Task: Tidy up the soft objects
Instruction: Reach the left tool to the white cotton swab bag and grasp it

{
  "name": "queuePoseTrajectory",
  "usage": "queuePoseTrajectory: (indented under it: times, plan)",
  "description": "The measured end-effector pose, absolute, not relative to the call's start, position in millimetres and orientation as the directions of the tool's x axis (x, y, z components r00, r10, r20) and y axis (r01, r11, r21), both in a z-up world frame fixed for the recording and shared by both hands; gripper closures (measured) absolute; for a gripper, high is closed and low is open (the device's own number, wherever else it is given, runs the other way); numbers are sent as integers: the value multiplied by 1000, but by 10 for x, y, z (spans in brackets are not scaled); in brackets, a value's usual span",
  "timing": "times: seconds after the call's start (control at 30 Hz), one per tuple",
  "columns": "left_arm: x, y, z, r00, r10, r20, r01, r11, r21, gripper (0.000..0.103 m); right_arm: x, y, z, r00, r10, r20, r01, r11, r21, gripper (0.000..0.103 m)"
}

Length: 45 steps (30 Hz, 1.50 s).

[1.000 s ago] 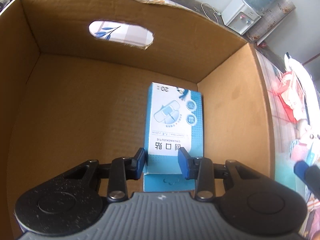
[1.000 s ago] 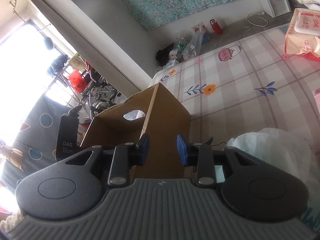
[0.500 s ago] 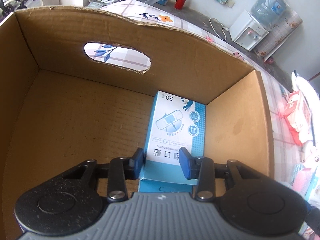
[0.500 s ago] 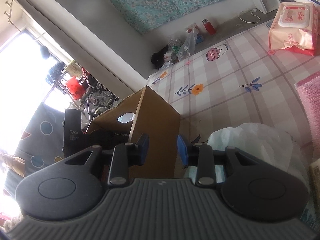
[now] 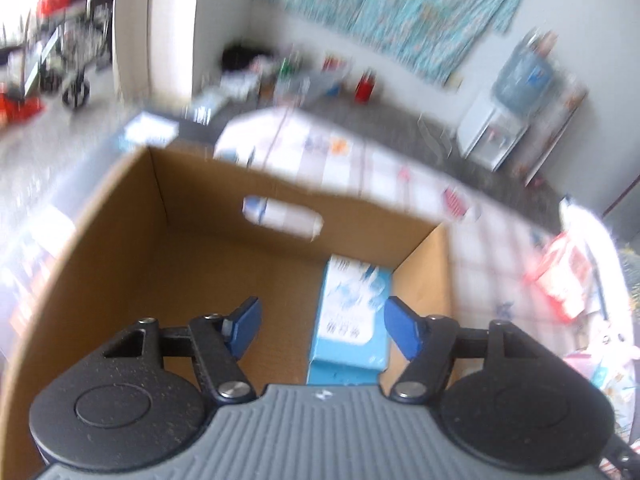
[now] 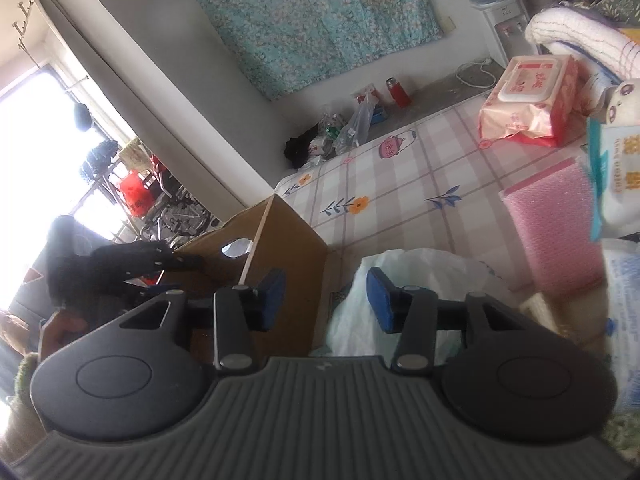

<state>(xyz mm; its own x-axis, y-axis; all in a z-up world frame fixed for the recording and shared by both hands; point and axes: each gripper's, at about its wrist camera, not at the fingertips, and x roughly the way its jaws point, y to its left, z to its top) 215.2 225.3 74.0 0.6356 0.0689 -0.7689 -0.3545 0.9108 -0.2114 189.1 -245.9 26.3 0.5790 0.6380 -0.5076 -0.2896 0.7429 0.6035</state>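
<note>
Plasters box point(image 5: 352, 320) sits flat in the right corner of the cardboard box point(image 5: 120, 240), long axis pointing away from me. My left gripper point(image 5: 322, 326), fingers spread and empty, hangs right above it. My right gripper point(image 6: 326, 298), also spread, hovers over the white plastic bag point(image 6: 420, 272), so that's probably next.

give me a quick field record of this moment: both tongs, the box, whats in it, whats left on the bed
left tongs: open, above the cardboard box, holding nothing
right tongs: open, empty, outside the box
cardboard box: open top, handle cutout in far wall
blue carton: on the box floor by the right wall
white plastic bag: beside the box
wet wipes pack: on the patterned sheet
pink bubble wrap: on the sheet
</note>
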Motion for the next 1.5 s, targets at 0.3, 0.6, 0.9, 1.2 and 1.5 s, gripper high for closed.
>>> queuePoseTrajectory:
  times: [0.3,0.6,0.9,1.2,1.5]
  plan:
    - [2269,1007,1249,706,-163,-689,-9,971,-239,23,1590,-3294,207,703,467,-537,-160,839,520,58]
    - [2779,-388,726,549,-337,-765,185,941,-282,30,1568,-4091,24,778,318,-542,16,852,523,58]
    - [3550,-1149,153,379,-432,-818,152,902,-405,35,2090,-4374,-209,793,227,-566,112,858,501,58]
    - [3939,-1342,-275,281,-494,-823,80,867,-493,32,2676,-4518,-527,724,275,-632,149,833,534,58]
    - [3919,-1374,-198,287,-496,-820,92,866,-492,48,2813,-4489,-569,730,292,-618,140,821,553,69]
